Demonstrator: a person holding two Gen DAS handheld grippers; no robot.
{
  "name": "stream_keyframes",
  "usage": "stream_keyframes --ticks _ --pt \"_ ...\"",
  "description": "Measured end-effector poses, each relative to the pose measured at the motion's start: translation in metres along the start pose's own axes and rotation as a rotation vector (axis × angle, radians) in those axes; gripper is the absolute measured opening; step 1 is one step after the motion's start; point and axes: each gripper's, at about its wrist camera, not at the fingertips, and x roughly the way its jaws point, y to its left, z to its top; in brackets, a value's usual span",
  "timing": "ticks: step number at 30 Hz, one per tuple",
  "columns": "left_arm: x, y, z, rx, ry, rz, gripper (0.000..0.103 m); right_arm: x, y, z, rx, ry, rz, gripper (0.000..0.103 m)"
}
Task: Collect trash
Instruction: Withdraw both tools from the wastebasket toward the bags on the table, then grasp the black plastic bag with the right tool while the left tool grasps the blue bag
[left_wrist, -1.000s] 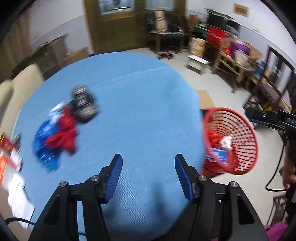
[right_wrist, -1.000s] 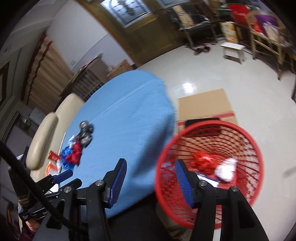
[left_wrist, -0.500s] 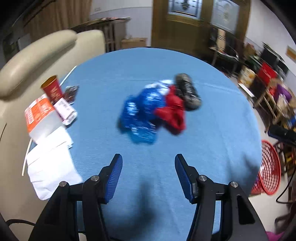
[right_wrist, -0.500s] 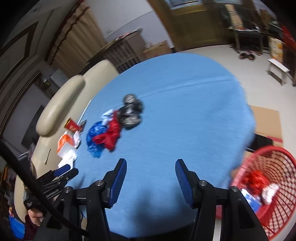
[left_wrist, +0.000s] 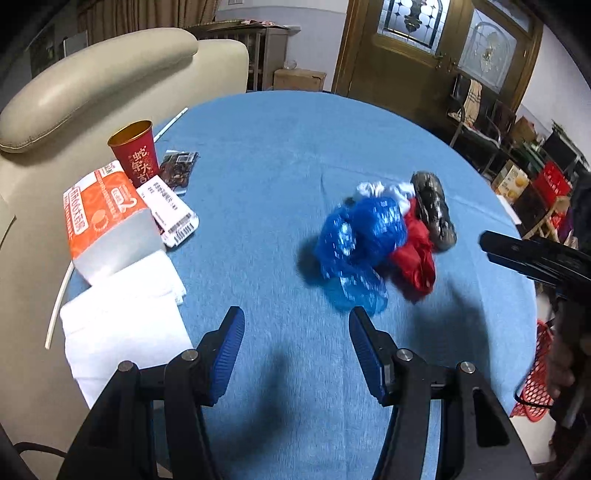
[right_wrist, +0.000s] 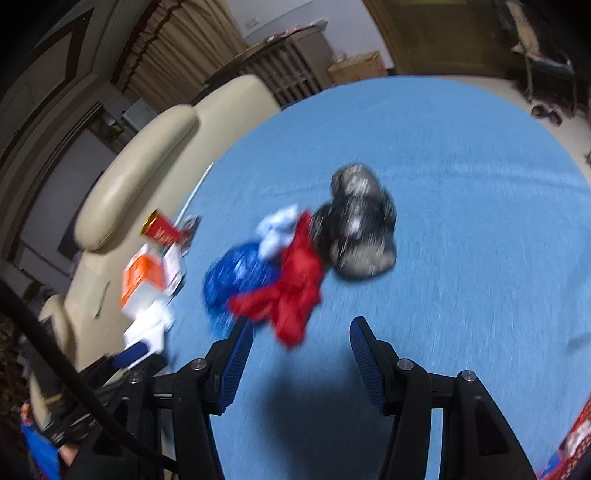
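Near the middle of the round blue counter (left_wrist: 280, 155): a heap of trash, touching piece to piece. Crumpled blue plastic bag (left_wrist: 360, 236) on the side toward the sofa, red plastic bag (left_wrist: 417, 254) against it, dark grey-black bag (left_wrist: 432, 208) behind that, a scrap of white plastic (left_wrist: 384, 189) tucked at the top of the heap. Same heap in the right wrist view, blurred: blue (right_wrist: 240, 275), red (right_wrist: 295, 288), dark (right_wrist: 356, 229).

Left hand-held gripper (left_wrist: 295, 350) above the counter just short of the blue bag, jaws apart, nothing between the pads. Right hand-held gripper (right_wrist: 301, 354) likewise parted and empty, the red bag's lower edge just beyond its left finger.

Along the counter's sofa-side edge: a red paper cup (left_wrist: 135, 151) standing upright, gold inside, contents not visible; an orange-and-white tissue pack (left_wrist: 107, 225) beside it; a white labelled packet (left_wrist: 171, 214); a dark snack wrapper (left_wrist: 179, 171); white paper napkins (left_wrist: 122, 321).

Off the counter's right edge, low down: a red mesh basket (left_wrist: 535, 387), only partly in view, contents unclear. Beige sofa (left_wrist: 92, 85) behind the counter.
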Motion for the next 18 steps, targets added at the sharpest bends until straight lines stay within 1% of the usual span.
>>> stream_keyframes --ticks 5,7,9,12,15,18 --pt "0.013 0.002 0.023 -0.019 0.002 -0.035 0.06 0.017 -0.007 0.03 0.01 -0.046 -0.069 0.059" --pt "0.022 0.002 0.034 -0.034 0.009 -0.058 0.06 0.024 -0.011 0.04 0.018 -0.047 -0.076 0.058" --pt "0.034 0.001 0.044 -0.055 0.021 -0.063 0.06 0.034 -0.013 0.051 0.015 -0.052 -0.095 0.058" --pt "0.049 -0.001 0.057 -0.084 0.032 -0.098 0.06 0.046 -0.016 0.062 0.012 -0.054 -0.109 0.054" --pt "0.061 -0.007 0.067 -0.101 0.041 -0.14 0.06 0.059 -0.021 0.07 0.011 -0.045 -0.119 0.053" --pt "0.07 -0.018 0.073 -0.09 0.046 -0.185 0.06 0.073 -0.024 0.074 0.011 -0.021 -0.122 0.052"
